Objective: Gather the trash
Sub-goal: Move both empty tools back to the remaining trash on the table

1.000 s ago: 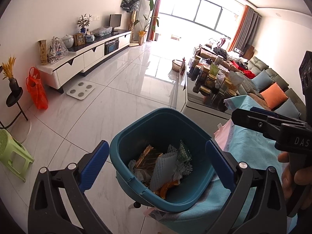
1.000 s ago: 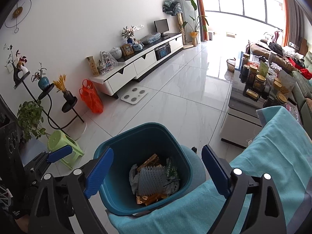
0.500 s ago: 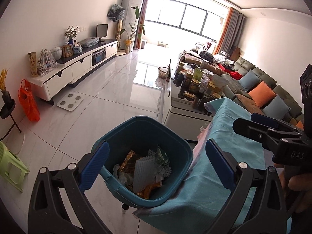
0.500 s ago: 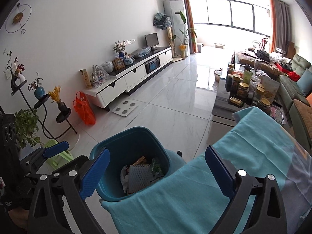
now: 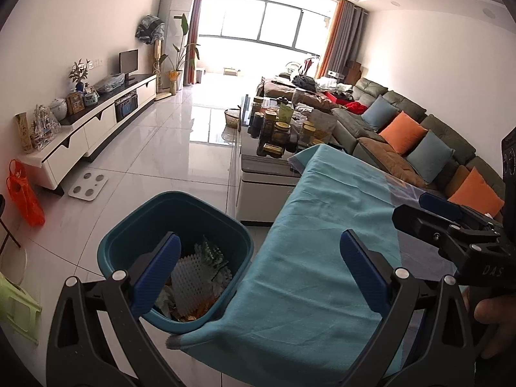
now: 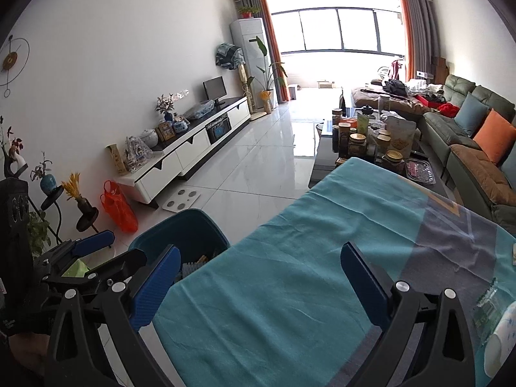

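Observation:
A teal trash bin (image 5: 167, 219) stands on the floor at the left edge of a table with a teal cloth (image 5: 322, 232); it holds white foam netting (image 5: 193, 280) and gold wrappers. The bin also shows in the right wrist view (image 6: 190, 229). My left gripper (image 5: 261, 271) is open and empty above the bin's rim and the table's edge. My right gripper (image 6: 261, 277) is open and empty over the cloth (image 6: 322, 258). A crumpled clear wrapper (image 6: 490, 300) and a white item (image 6: 503, 338) lie on the cloth at the far right.
A coffee table (image 5: 277, 148) crowded with jars stands beyond the cloth-covered table. A sofa with cushions (image 5: 419, 142) runs along the right. A TV cabinet (image 5: 90, 129), an orange bag (image 5: 22, 193), a scale (image 5: 88, 185) and a green stool (image 5: 16, 309) are on the left.
Both grippers have drawn back and swung right, away from the bin and over the teal cloth. The bin now sits lower left in both views. Both stay open.

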